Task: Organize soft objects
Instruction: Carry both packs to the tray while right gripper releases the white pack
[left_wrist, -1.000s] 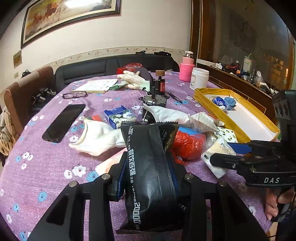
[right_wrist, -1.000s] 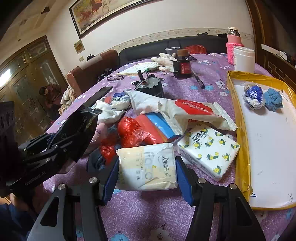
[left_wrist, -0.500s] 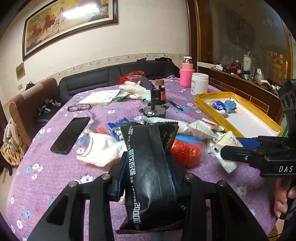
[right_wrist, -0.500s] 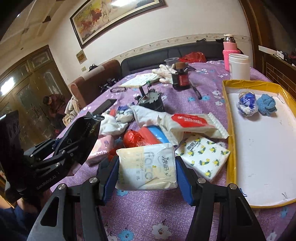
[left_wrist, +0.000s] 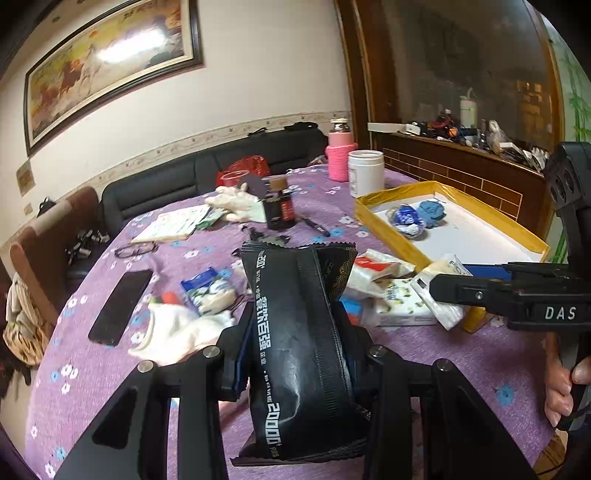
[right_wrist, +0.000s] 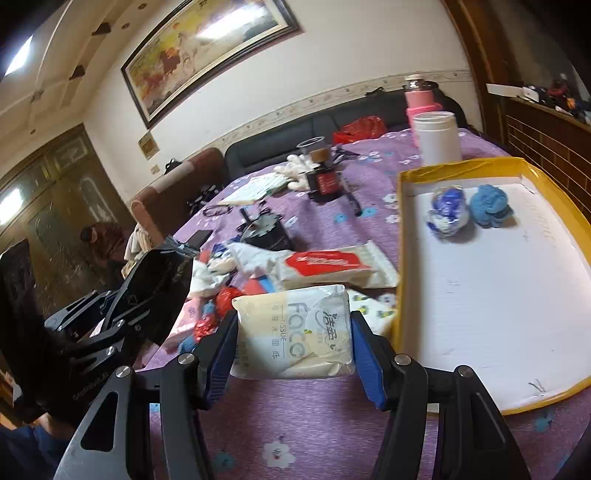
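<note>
A black packet (left_wrist: 299, 354) is being clamped between the jaws of the left gripper (left_wrist: 295, 354), above the purple tablecloth (left_wrist: 461, 354).

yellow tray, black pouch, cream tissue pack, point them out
yellow tray (right_wrist: 400, 236), right wrist view, left rim
black pouch (left_wrist: 299, 332), left wrist view, middle of its face
cream tissue pack (right_wrist: 295, 332), right wrist view, printed front

A big horse painting (left_wrist: 110, 70) hangs on the cream wall (left_wrist: 258, 85). A dark sofa (left_wrist: 177, 181) sits under it. Brown wooden cabinets (right_wrist: 55, 192) stand beside.
</note>
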